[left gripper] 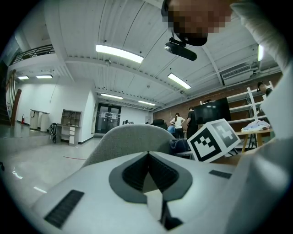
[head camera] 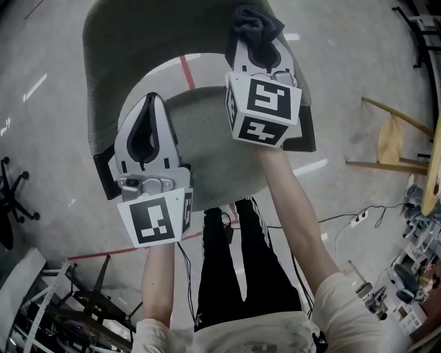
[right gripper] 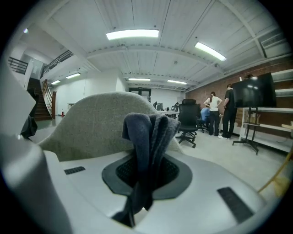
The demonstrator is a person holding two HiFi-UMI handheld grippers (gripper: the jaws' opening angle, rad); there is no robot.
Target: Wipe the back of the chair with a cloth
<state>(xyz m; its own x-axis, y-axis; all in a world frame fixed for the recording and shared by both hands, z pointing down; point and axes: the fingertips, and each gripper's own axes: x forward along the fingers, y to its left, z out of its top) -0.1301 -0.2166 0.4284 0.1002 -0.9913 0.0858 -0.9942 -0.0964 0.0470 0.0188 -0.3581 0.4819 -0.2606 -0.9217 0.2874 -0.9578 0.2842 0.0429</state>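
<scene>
The chair has a grey-green curved back [head camera: 114,48] and a round seat [head camera: 207,138], seen from above. My right gripper [head camera: 256,36] is shut on a dark blue cloth [head camera: 255,21] and holds it at the top rim of the back, on the right side. In the right gripper view the cloth [right gripper: 149,135] sticks up bunched from the gripper [right gripper: 147,170], with the back [right gripper: 91,123] just beyond it. My left gripper [head camera: 151,100] hangs over the seat's left part, shut with nothing in it [left gripper: 147,157]; the chair back [left gripper: 130,139] rises ahead of it.
A wooden chair [head camera: 393,138] stands on the floor at right. A black chair base [head camera: 10,200] is at left, metal stands [head camera: 76,303] at lower left, a power strip with cables [head camera: 358,219] at lower right. People [right gripper: 219,112] and an office chair [right gripper: 187,116] are far off.
</scene>
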